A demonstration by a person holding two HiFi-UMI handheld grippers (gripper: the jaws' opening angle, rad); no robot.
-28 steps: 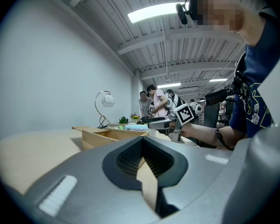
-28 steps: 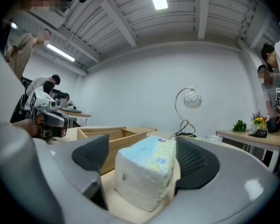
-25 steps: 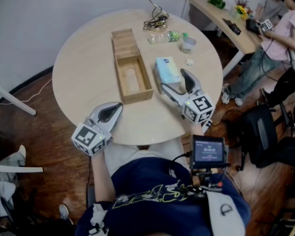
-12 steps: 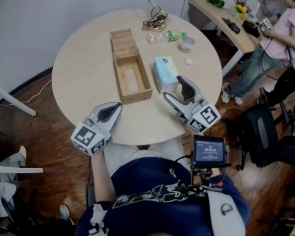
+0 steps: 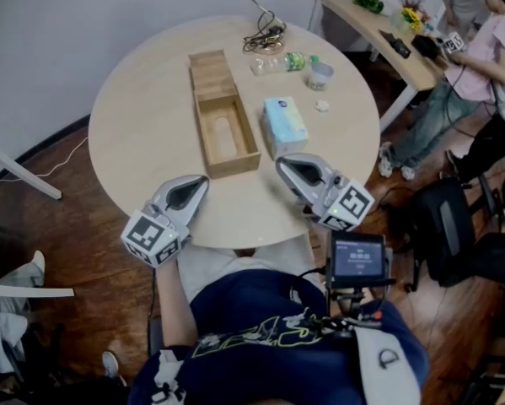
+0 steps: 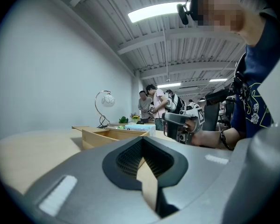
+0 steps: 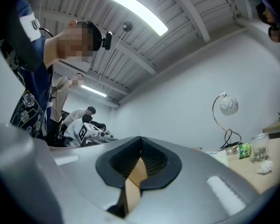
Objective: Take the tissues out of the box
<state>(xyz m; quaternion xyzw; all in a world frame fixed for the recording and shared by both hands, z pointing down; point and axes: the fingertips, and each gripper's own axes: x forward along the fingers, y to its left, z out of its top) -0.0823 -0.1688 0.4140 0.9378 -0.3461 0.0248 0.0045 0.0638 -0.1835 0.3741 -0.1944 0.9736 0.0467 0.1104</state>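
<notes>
Round table (image 5: 151,125): smooth pale wood, curved edge all round. Big bare patch left of wooden box (image 5: 235,168). Box long, straight sides, sharp corners, open on top. Tissue pack (image 5: 284,123): soft, light blue, lies on table just right of box, outside it. Left gripper (image 5: 201,181) at near edge, jaws pressed together, holds nothing. Right gripper (image 5: 282,166) close to pack, not touching; jaws just snapped closed, nothing between. Bottle (image 5: 292,61), cup (image 5: 322,76), cables (image 5: 265,39) crowd far edge.

Operator in a navy top (image 5: 260,306) with yellow-green print

The grey moulded left gripper (image 5: 202,180) and right gripper (image 5: 280,164) each carry a black-and-white marker cube (image 5: 154,237); a small lit screen (image 5: 357,259) sits at the chest.
</notes>
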